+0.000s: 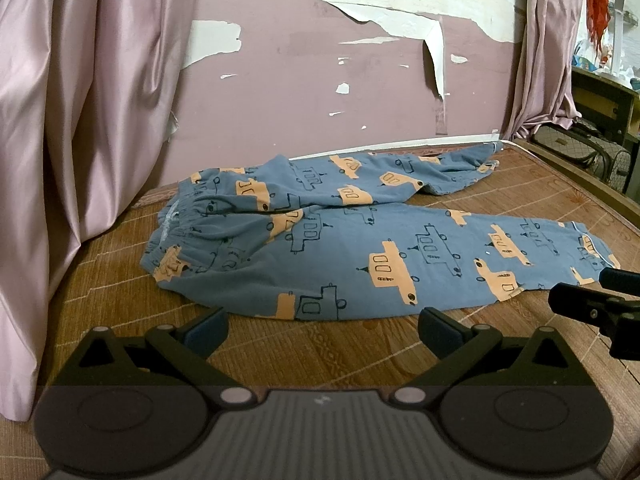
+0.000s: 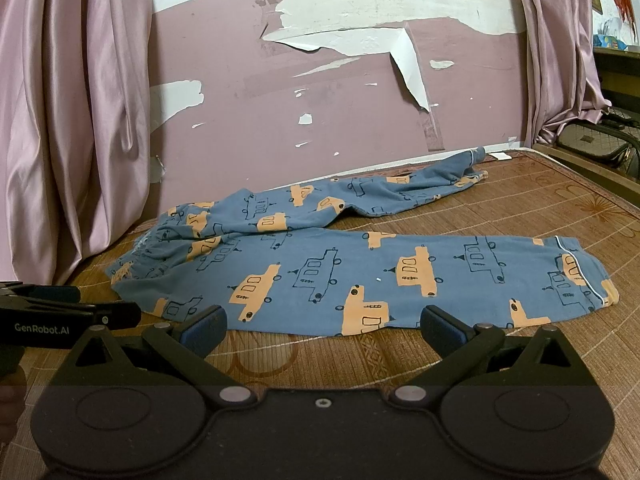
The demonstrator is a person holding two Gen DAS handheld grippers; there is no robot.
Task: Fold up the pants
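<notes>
Blue pajama pants [image 1: 360,248] with orange and outlined car prints lie unfolded on the woven bamboo mat [image 1: 360,352], waistband bunched near the pink curtain [image 1: 80,120], legs splayed apart. Left gripper [image 1: 322,330] and right gripper [image 2: 322,330] both hover just short of the near leg, jaws spread wide, holding nothing.

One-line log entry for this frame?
phase: pre-grasp | left gripper: open, empty | right gripper: open, empty | pants: flat on mat, legs splayed, unfolded

Dim warm indoor light, soft shadows, sharp focus, strong fisheye edge curvature
</notes>
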